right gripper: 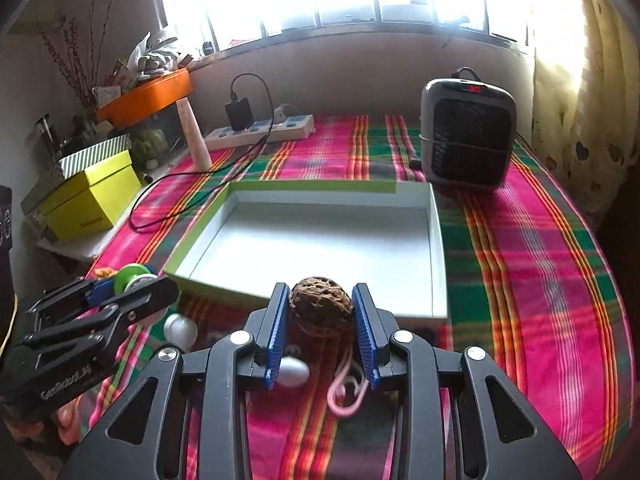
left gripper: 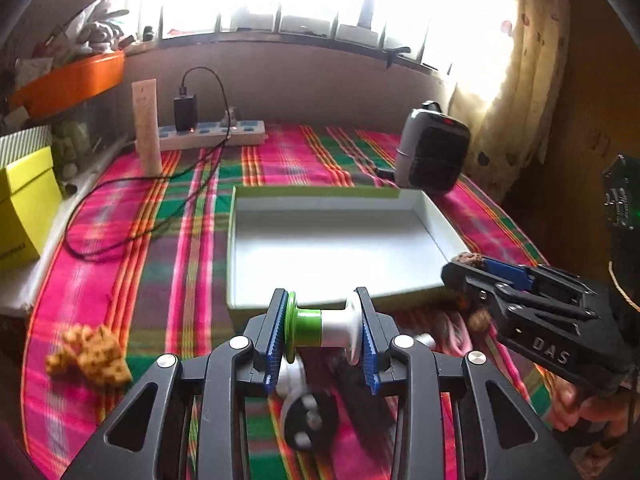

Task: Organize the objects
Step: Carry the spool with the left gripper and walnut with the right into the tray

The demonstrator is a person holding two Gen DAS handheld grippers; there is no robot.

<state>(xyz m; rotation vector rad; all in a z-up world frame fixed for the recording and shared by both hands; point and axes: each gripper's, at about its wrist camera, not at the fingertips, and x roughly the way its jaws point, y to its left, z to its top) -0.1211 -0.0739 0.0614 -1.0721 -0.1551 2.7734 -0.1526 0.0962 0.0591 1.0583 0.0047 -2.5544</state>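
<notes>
In the left wrist view the left gripper fills the lower middle of the frame, its blue pads clamped on the two ends of a spool, green on the left half and white on the right. The spool lies crosswise between the fingertips, raised above the plaid cloth, just short of the near rim of the shallow box lid, which sits in the centre of the frame with its white inside facing up.

At the right edge of that view the right gripper reaches in beside the lid's right corner, with a brown walnut showing at its tip. In the right wrist view the same gripper stands in the lower middle, jaws narrowed and pressing on both sides of the walnut, which sits over the lid's near rim. The left gripper shows at the lower left with the spool in its tip.

Under the right gripper, on the cloth, lie a pink cord loop and a white oval piece; a white ball lies to their left. A yellow-brown lump lies at the lower left of the left wrist view. Behind the lid stand a grey heater at the upper right and a power strip with a black charger at the upper left.
</notes>
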